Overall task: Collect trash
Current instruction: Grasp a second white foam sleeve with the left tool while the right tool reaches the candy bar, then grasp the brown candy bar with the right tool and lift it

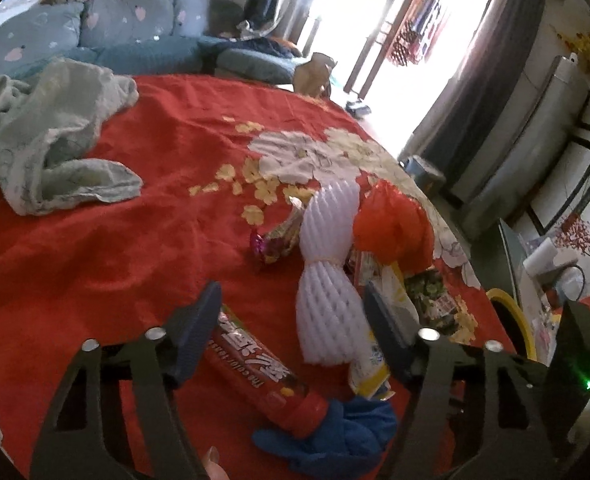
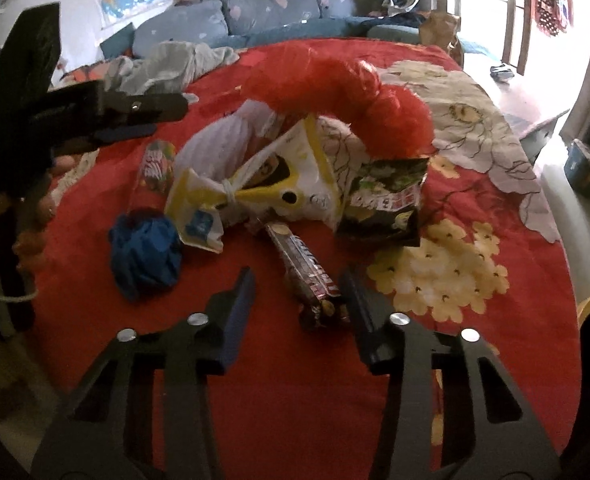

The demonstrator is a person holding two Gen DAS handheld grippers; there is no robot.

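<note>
Left wrist view: the left gripper (image 1: 293, 320) is parted over the bed (image 1: 143, 248); a red wrapper (image 1: 255, 368) lies by its left finger, a white foam net (image 1: 327, 276) between the fingers, ungripped.

Right wrist view: the right gripper (image 2: 299, 292) is partly parted, a dark candy wrapper (image 2: 307, 276) between its fingers, near the right one; contact unclear.

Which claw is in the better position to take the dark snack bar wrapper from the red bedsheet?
The right claw. Its open fingers already stand on either side of the dark snack bar wrapper. The left claw is over the red tube wrapper instead.
</note>
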